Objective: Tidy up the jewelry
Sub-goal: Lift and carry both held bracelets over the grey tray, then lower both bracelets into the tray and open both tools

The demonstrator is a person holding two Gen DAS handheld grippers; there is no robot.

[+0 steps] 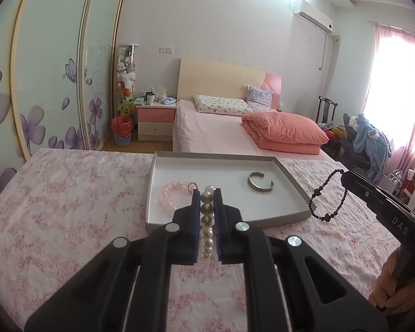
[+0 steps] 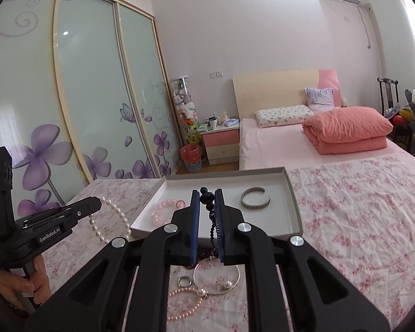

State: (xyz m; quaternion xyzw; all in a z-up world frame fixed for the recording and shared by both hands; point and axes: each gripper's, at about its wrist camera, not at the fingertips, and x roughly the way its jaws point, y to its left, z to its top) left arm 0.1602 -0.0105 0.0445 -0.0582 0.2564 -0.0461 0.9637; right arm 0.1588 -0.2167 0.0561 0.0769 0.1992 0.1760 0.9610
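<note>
My left gripper (image 1: 207, 193) is shut on a pearl bracelet (image 1: 207, 221), held above the cloth in front of the grey-white tray (image 1: 290, 177). It also shows in the right wrist view (image 2: 101, 203), with the pearl bracelet (image 2: 113, 218) hanging from it. My right gripper (image 2: 206, 193) is shut on a black bead bracelet (image 2: 211, 221); the left wrist view shows the black bracelet (image 1: 329, 196) hanging at the tray's right edge. In the tray lie a pink bead bracelet (image 1: 173, 197) and a silver cuff bangle (image 1: 260, 182).
On the floral cloth (image 2: 345, 221) under my right gripper lie a thin silver bangle with pearls (image 2: 217, 279), a small ring (image 2: 184, 281) and a pink pearl strand (image 2: 185, 301). A bed (image 1: 221, 132) stands beyond and a wardrobe (image 2: 83, 96) at the left.
</note>
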